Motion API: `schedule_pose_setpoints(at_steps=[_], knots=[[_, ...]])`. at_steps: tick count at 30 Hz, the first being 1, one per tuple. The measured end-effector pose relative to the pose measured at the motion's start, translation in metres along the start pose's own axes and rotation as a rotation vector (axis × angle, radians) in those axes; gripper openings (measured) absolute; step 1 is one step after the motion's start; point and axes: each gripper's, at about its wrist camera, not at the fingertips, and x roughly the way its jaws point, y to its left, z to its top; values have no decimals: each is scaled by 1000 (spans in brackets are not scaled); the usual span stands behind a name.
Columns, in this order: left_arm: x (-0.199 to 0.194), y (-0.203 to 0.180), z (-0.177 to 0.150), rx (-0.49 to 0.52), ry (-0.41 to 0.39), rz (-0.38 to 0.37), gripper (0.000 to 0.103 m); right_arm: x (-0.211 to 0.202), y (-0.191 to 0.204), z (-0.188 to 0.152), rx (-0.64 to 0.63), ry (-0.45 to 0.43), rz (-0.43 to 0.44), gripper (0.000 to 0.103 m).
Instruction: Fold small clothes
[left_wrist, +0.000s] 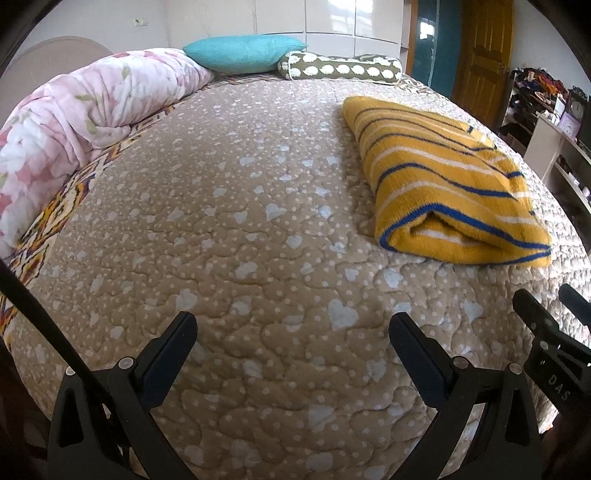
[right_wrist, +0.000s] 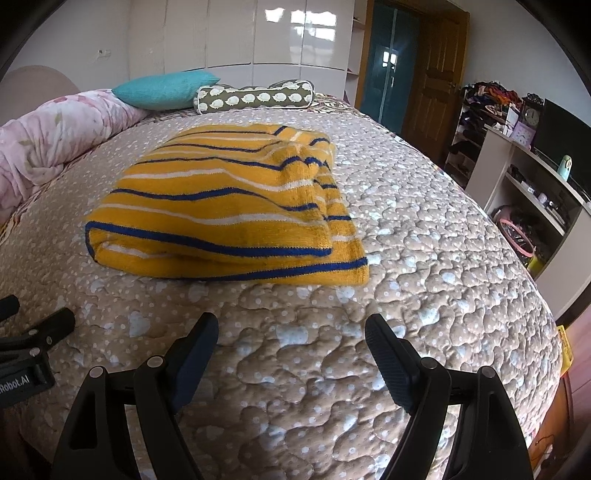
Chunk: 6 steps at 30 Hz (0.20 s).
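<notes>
Shelves (right_wrist: 532, 192) at the bedside were packed with clutter. A teal pillow (left_wrist: 243, 51) and patterned bolster (left_wrist: 340, 68) sat at the quilt's (left_wrist: 258, 221) far end. The yellow striped sweater (right_wrist: 229, 206) lay folded mid-bed; left gripper (left_wrist: 293, 325) and right gripper (right_wrist: 291, 325) both gaped wide, holding nothing

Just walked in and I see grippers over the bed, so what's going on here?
A person holds a two-finger gripper in each hand, working on folding small clothes. Right now neither holds anything: the left gripper and the right gripper are both open, above the quilted bedspread. The yellow striped garment lies already folded into a thick bundle on the bedspread, beyond both grippers. Pillows sit at the far end, a pink floral comforter along the left edge.
</notes>
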Motion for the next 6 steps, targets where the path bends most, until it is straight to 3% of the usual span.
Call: schedule_pose_setpoints(at_steps=[6], knots=[[-7, 6, 9, 8, -22, -17, 103, -2, 3, 5, -8, -2, 6, 86]])
